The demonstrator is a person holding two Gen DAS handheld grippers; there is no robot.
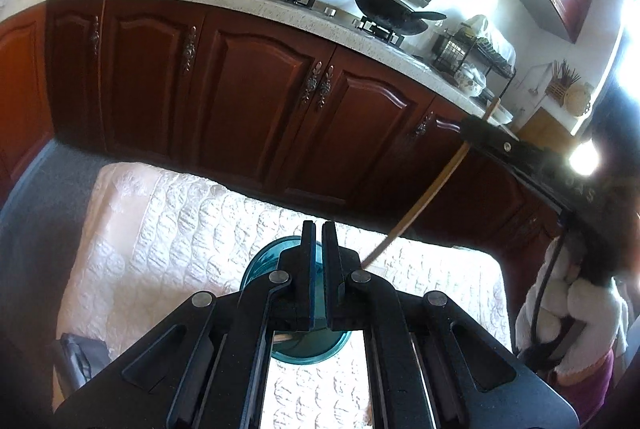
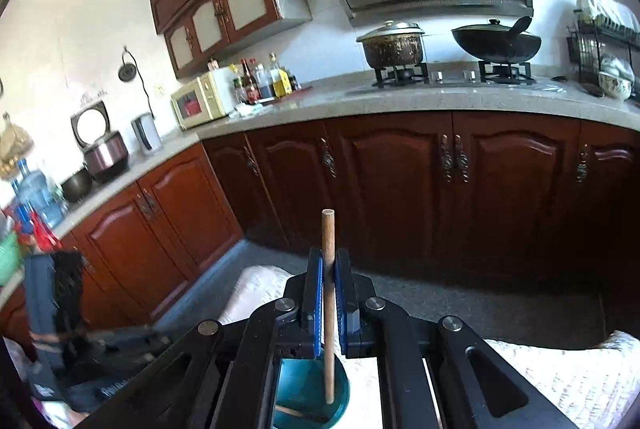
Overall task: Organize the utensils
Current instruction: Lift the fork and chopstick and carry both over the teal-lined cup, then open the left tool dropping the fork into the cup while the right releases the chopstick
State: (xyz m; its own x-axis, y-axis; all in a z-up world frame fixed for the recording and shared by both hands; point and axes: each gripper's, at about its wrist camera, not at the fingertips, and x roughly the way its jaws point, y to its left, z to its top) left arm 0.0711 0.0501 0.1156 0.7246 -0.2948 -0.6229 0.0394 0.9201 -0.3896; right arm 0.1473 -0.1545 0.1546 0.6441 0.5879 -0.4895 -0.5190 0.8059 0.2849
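Chopstick (image 2: 329,293) of pale wood stands clamped upright between the blue pads of the right gripper (image 2: 329,261), its rounded top poking out toward twelve o'clock above the fingertips and its lower end reaching down into the teal cup (image 2: 340,393) at six o'clock, just beneath the jaws. Another thin stick lies slanted inside that cup near its bottom. In the left wrist view, the left gripper (image 1: 319,229) is closed, its two black fingers pressed together with nothing visibly held between them, and the same teal cup (image 1: 260,261) sits directly under them, its rim showing at nine o'clock of the fingertips. From there the chopstick (image 1: 420,209) slants up toward two o'clock, where the right gripper (image 1: 486,133) holds it. The cup stands on a white quilted cloth (image 1: 160,229) that spreads out toward nine and three o'clock. Beyond the cloth, at twelve o'clock, runs a row of dark red cabinet doors (image 2: 392,185) under a pale countertop (image 2: 344,101), with a pot (image 2: 394,45) and a black wok (image 2: 496,43) on the stove.
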